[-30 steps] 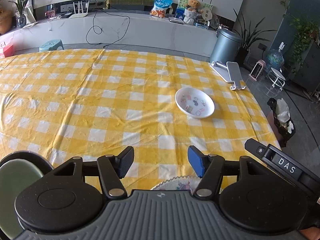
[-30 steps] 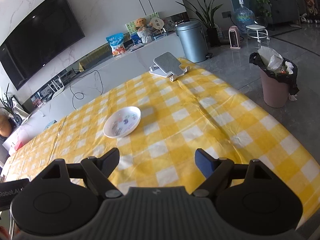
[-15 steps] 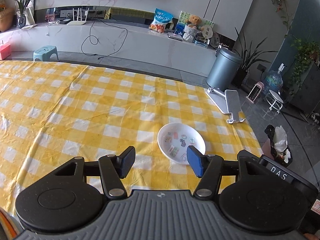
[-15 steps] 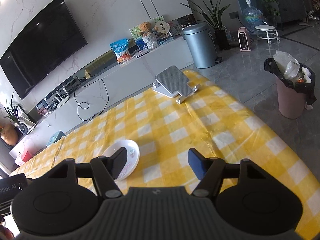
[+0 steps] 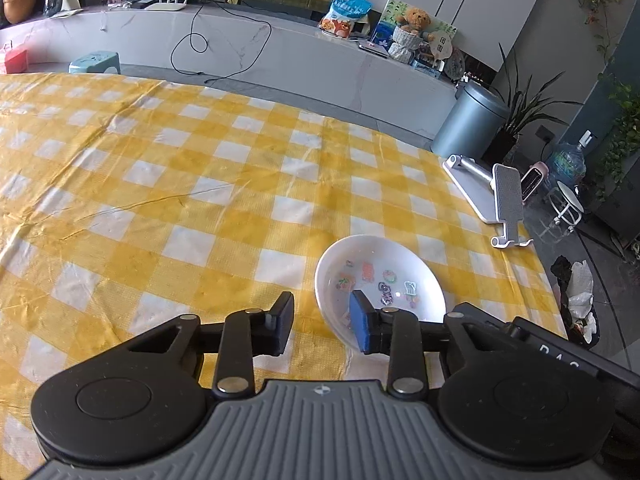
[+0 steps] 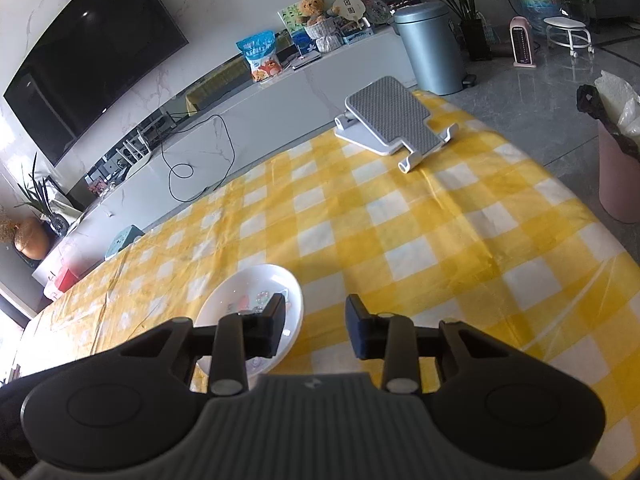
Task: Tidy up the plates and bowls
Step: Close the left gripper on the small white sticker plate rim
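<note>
Lettering first: your left gripper [image 5: 321,326] view shows "D A" and part of a third character on a black bar at its right side; nothing else on the rig reads. The blue snack bag [image 5: 345,12] on the long counter carries print too small to read, and a round paper fan [image 6: 349,7] beside the teddy bear [image 6: 311,5] has two characters you cannot make out.

Task item: one white bowl [image 5: 384,280], shallow, oval in this lens, glossy, with small coloured cartoon stickers or prints scattered across its inside. It sits flat on the yellow-and-white checked tablecloth [image 5: 192,200], nearer you than the grey phone stand [image 5: 496,196], toward that same end of the table.

Tongs: your left gripper is spread wide, its blue-padded finger over the bowl's near rim, the other off to the side over cloth. Your right gripper [image 6: 316,328] is likewise wide apart; one finger overlaps the bowl [image 6: 256,296], the other is over cloth. Contact cannot be judged in either view.
</note>
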Demonstrator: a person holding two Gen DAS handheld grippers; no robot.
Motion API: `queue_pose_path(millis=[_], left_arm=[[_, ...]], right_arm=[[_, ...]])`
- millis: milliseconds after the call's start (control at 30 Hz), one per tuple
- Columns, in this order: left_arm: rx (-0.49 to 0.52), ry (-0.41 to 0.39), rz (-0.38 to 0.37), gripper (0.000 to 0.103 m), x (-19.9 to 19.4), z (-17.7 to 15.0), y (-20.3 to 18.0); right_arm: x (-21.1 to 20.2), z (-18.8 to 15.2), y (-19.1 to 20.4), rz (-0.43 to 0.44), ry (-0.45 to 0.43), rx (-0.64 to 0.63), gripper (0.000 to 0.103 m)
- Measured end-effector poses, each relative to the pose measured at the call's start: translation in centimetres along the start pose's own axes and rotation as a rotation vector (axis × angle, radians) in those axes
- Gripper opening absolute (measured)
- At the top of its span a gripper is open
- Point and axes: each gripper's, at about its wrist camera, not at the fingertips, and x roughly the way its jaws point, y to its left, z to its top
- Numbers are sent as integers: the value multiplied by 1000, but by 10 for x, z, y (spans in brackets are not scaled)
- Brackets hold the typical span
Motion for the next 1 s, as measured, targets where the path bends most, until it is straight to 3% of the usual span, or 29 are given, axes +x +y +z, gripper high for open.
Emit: queue_pose_path(millis=[167, 267, 367, 433, 500, 800, 1000], left_arm=[[19, -2, 10, 28, 5, -1, -2], [30, -1, 11, 20, 8, -1, -3], [29, 5, -3, 12, 10, -1, -1], [38, 4, -8, 9, 9, -1, -2], [46, 4, -11, 8, 7, -1, -3], [35, -1, -29, 9, -21, 1, 5], [45, 1, -14, 7, -57, -4, 15]], right_arm=[[10, -4, 4, -14, 34, -21, 33], [15, -5, 1, 7, 37, -6, 28], [16, -5, 3, -7, 37, -23, 20], [15, -4, 5, 14, 46, -17, 8], [14, -4, 7, 14, 50, -15, 3], [-7, 0, 10, 79, 32, 25, 1], [-31, -19, 26, 107, 37, -18, 1]])
